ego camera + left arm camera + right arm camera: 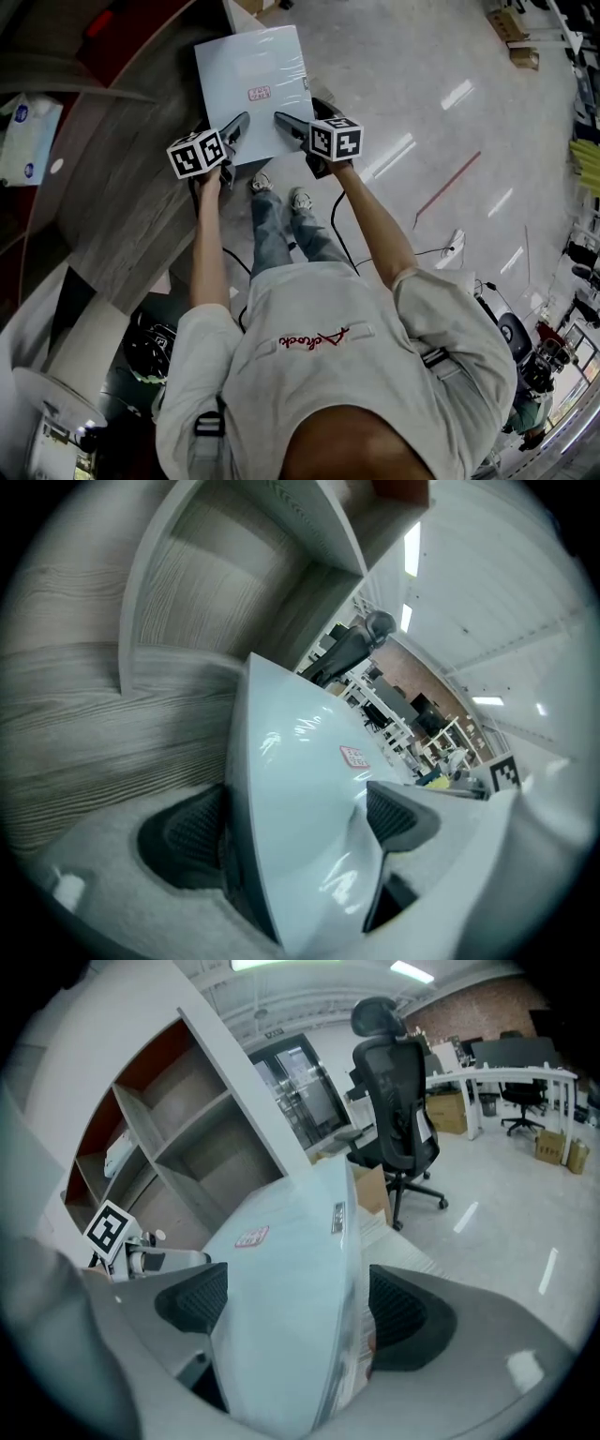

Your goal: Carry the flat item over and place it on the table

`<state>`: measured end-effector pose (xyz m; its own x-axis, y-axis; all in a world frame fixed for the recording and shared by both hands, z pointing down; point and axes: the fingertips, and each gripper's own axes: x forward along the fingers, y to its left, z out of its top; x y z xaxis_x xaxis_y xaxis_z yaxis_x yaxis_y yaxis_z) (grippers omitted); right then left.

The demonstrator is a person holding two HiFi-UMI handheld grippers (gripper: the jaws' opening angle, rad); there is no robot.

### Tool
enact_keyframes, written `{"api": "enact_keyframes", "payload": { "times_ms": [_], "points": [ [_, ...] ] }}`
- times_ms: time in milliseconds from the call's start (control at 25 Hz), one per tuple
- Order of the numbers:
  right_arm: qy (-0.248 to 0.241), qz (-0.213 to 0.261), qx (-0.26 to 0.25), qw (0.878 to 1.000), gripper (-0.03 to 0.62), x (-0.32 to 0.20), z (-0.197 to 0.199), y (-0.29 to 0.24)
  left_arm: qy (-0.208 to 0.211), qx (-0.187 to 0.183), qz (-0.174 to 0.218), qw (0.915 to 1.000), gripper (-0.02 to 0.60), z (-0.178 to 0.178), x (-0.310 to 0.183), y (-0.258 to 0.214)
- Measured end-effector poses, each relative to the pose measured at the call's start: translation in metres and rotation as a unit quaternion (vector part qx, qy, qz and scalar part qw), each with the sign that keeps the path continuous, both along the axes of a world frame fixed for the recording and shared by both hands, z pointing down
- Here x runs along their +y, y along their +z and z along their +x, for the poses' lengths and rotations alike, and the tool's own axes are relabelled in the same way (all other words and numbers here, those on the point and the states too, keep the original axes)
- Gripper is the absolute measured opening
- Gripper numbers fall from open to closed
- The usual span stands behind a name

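Observation:
The flat item [251, 86] is a pale blue-white sheet-like pack in glossy wrap with a small red-printed label. Both grippers hold it out in front of the person, above the floor and beside the wood-grain shelving. My left gripper [240, 122] is shut on its near left edge, and my right gripper [283, 120] is shut on its near right edge. In the left gripper view the flat item [300, 761] stands on edge in my left gripper [295, 827], pinched by both dark pads. The right gripper view shows the flat item [291, 1279] clamped the same way in my right gripper [298, 1309].
A wood-grain counter [122, 206] runs along the left with a tissue box [25, 139] on it. Open shelving [178, 1138] rises on the left, and beyond it stand an office chair [394, 1119], a white desk [497, 1077] and cardboard boxes [555, 1152]. A black cable [337, 234] trails on the floor.

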<state>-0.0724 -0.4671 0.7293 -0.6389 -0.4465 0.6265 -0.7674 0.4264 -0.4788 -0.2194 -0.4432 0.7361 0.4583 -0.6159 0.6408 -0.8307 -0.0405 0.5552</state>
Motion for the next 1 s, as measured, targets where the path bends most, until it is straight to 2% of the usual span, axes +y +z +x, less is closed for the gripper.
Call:
{"api": "enact_keyframes", "payload": {
  "times_ms": [200,400,480,600,760,840,1000],
  "points": [
    [-0.003,0.054,0.017,0.998,0.464,-0.004,0.008,-0.025,0.003,-0.038,0.045,0.9982,0.477,-0.008,0.004,-0.029],
    [-0.009,0.104,0.014,0.994,0.387,-0.002,0.009,-0.058,0.001,-0.048,0.096,0.9942,0.456,-0.006,0.006,-0.065],
    [-0.003,0.124,0.012,0.992,0.334,0.003,0.013,-0.073,0.005,-0.048,0.114,0.9923,0.431,0.000,0.012,-0.078],
    [0.000,0.144,0.017,0.989,0.269,0.011,0.019,-0.089,0.019,-0.049,0.133,0.9897,0.366,0.009,0.023,-0.096],
    [0.002,0.166,0.019,0.986,0.171,0.017,0.025,-0.107,0.029,-0.064,0.169,0.9830,0.210,0.019,0.029,-0.120],
    [-0.001,0.171,0.018,0.985,0.119,0.026,0.028,-0.114,0.031,-0.067,0.184,0.9800,0.109,0.027,0.038,-0.129],
    [0.001,0.184,0.010,0.983,0.016,0.038,0.035,-0.131,0.046,-0.066,0.203,0.9760,-0.001,0.046,0.051,-0.144]
  ]
}}
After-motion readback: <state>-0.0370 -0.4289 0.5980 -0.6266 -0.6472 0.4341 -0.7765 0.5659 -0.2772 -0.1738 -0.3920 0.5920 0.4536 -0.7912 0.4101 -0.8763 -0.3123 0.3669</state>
